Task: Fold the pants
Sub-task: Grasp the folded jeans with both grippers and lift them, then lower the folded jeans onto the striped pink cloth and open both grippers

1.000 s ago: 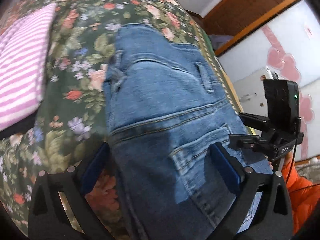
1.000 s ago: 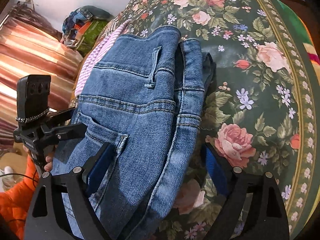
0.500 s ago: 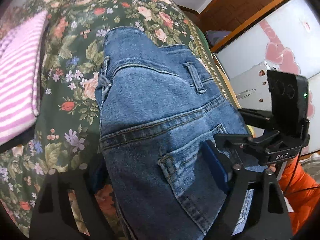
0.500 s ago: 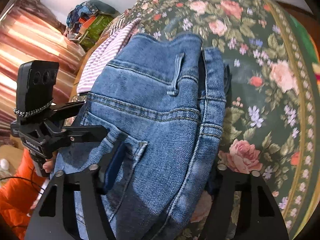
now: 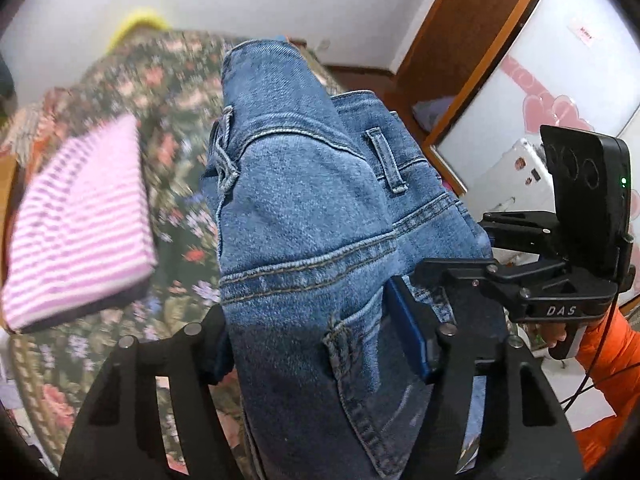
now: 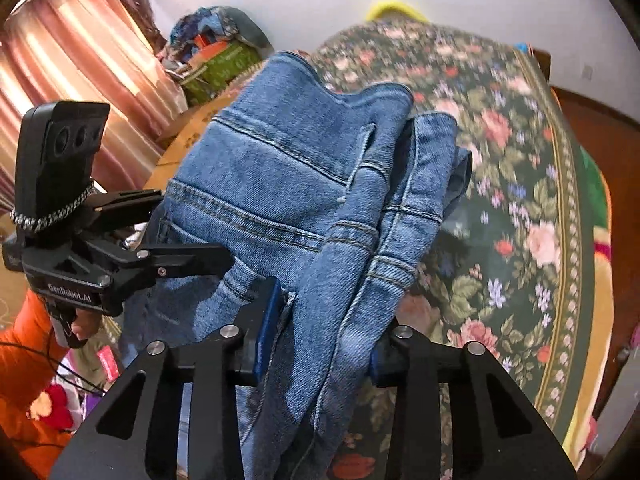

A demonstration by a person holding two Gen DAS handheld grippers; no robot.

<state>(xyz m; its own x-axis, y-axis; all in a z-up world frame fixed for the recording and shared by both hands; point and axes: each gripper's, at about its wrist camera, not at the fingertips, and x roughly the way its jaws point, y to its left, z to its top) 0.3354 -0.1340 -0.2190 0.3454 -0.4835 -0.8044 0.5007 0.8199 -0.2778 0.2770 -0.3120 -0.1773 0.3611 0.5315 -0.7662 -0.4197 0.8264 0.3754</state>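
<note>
Blue jeans [image 5: 304,216] hang lifted above the floral bedspread [image 5: 168,76], waistband end pointing away from me. My left gripper [image 5: 316,344] is shut on the denim near the back pocket. My right gripper [image 6: 320,336] is shut on the bunched side seam of the jeans [image 6: 288,184]. The right gripper body [image 5: 560,272] shows at the right of the left wrist view, and the left gripper body [image 6: 80,248] at the left of the right wrist view. The lower legs are hidden below the frames.
A folded pink-striped cloth [image 5: 80,224] lies on the bed to the left. A wooden door frame [image 5: 452,52] and white panel stand right. Curtains [image 6: 80,80] and a pile of clutter [image 6: 212,52] lie beyond the bed.
Both grippers have closed on the jeans and lifted them off the bed. The views tilt up, so the wall now shows behind.
</note>
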